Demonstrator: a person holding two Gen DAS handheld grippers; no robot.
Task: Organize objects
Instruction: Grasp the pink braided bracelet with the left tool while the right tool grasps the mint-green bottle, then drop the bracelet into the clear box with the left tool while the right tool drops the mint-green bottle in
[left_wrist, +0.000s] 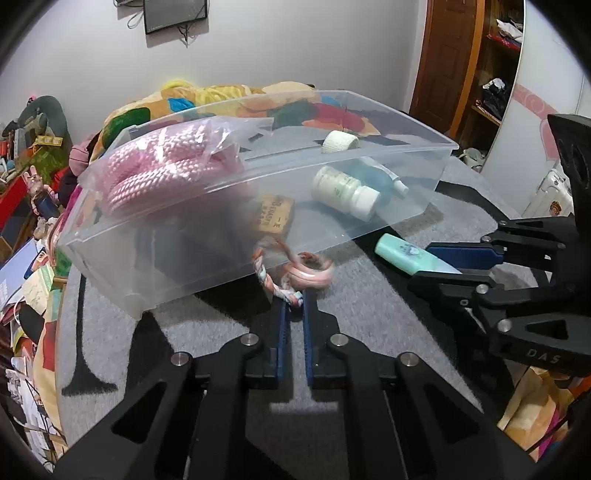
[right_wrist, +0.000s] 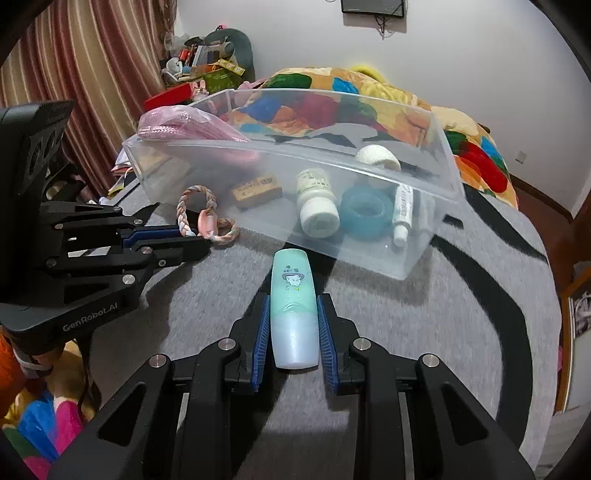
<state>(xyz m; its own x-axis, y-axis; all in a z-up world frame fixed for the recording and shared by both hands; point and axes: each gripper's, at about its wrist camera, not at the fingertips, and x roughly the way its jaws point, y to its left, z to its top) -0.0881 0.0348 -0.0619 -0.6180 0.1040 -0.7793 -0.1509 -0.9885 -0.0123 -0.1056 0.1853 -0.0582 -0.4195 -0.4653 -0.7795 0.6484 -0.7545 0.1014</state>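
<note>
Two hand-held claws work over a bed covered by a grey blanket (right_wrist: 424, 332) with black stripes, where a clear plastic bin (right_wrist: 424, 254) sits at twelve o'clock from both cameras. The right claw (right_wrist: 293, 325) has its blue pads closed against the sides of a mint-green highlighter (right_wrist: 293, 295), which points straight ahead toward the bin's near wall and appears lifted just clear of the blanket. The highlighter looks light, rigid and smooth, so it may slide forward if the grip slackens; the hold around its pale lower half, with the pads flat on both sides, seems sound. The left claw (left_wrist: 295, 301) is nearly closed, pinching one end of a braided cord loop (left_wrist: 280, 284) carrying a pink ring (left_wrist: 312, 275); the loop hangs just outside the bin's near wall. That cord looks soft, limp and very light, so it will dangle and swing, and a grip on the braid near the ring would likely steady it best. Already inside the bin are a bag of pink rope (left_wrist: 162, 166) at ten o'clock, a white bottle (left_wrist: 345, 190), a blue tape roll (right_wrist: 365, 210), a small tube (right_wrist: 402, 210), a tan eraser (right_wrist: 256, 192) and a bandage roll (left_wrist: 340, 142).
</note>
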